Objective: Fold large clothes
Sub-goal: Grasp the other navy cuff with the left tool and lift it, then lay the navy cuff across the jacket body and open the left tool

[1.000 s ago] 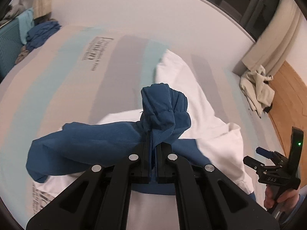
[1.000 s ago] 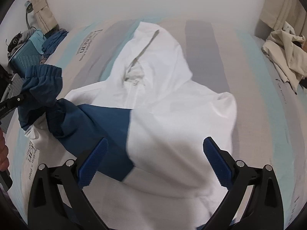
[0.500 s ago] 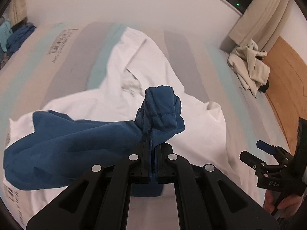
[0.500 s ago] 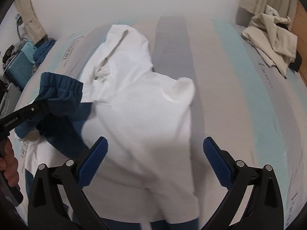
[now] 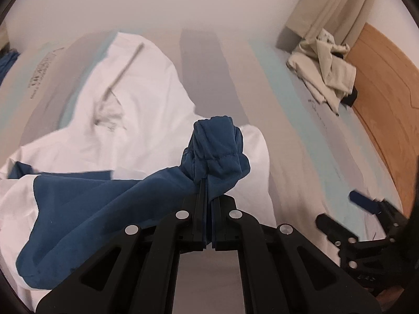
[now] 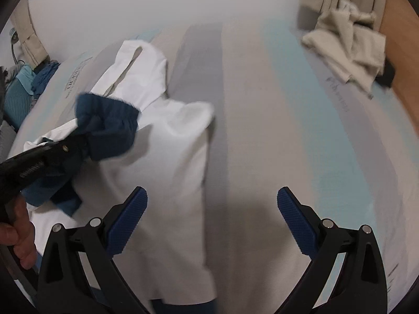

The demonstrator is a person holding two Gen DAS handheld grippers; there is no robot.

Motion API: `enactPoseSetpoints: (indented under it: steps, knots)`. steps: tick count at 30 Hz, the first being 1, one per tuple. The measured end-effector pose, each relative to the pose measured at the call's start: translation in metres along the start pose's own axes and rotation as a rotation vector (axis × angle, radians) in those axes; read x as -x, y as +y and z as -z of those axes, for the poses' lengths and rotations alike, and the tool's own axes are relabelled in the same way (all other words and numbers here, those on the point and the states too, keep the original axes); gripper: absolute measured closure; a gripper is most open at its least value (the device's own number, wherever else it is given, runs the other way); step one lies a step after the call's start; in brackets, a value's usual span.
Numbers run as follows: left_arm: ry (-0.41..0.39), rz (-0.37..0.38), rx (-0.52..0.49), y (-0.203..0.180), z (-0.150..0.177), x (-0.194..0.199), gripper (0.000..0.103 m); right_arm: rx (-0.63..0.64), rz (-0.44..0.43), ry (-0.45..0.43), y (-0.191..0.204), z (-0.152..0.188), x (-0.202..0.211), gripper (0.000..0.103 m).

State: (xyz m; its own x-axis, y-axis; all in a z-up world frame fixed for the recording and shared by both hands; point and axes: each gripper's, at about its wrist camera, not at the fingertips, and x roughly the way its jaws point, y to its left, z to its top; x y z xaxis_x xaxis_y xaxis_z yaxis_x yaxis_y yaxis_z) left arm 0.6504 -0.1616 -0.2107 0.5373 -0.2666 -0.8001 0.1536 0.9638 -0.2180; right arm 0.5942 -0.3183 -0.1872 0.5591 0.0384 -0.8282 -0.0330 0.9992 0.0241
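1. Garment first: a large white hooded jacket with dark blue sleeves (image 5: 146, 110) lies spread on the striped mattress of grey, beige and pale turquoise bands (image 5: 285, 120), its hood end toward the far white wall (image 5: 183, 2).
2. The left gripper (image 5: 208, 183), black with two flat fingers, is clamped tight on the jacket's dark blue sleeve cuff with gathered elastic edge (image 5: 217, 146). The cuff bunches above the fingertips, held off the jacket's white body.
3. From the cuff, the blue sleeve (image 5: 91, 209) trails back across the jacket toward its near left side, draped over the white cloth.
4. In the right wrist view the same cuff (image 6: 107, 128) hangs over the jacket's left part, pinched in the left gripper (image 6: 78, 138), and a person's hand (image 6: 18, 235) grips that tool's handle at the frame's left edge.
5. The right gripper (image 6: 212, 219) has its jaws wide apart, with nothing between the ribbed blue pads (image 6: 128, 219). It hovers over the jacket's near right edge, where white cloth meets the grey stripe of the mattress.
6. A crumpled cream cloth pile (image 5: 324, 65) sits on the mattress well apart from the jacket, at the far right corner beside a wooden headboard panel (image 5: 387, 83) and beige curtain (image 5: 327, 2).
7. Beyond the jacket's far left side lie a teal ribbed object (image 6: 15, 99) and a small heap of blue cloth (image 6: 44, 78), off the mattress edge.
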Motion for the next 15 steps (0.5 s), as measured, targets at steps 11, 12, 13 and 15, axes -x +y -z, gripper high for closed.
enactPoseSetpoints:
  steps: [11,12,13,15]
  knots:
    - [0.063,-0.043,-0.042,-0.020,0.035,-0.042,0.102,-0.017,-0.013,0.013,-0.019,0.018,-0.012,0.008]
    - [0.068,-0.045,-0.045,-0.021,0.038,-0.044,0.102,-0.017,-0.018,0.016,-0.018,0.020,-0.012,0.008]
    - [0.074,-0.048,-0.049,-0.022,0.041,-0.047,0.102,-0.017,-0.021,0.017,-0.018,0.022,-0.013,0.008]
    - [0.092,-0.046,-0.037,-0.022,0.044,-0.051,0.099,-0.019,-0.020,0.022,-0.018,0.025,-0.015,0.008]
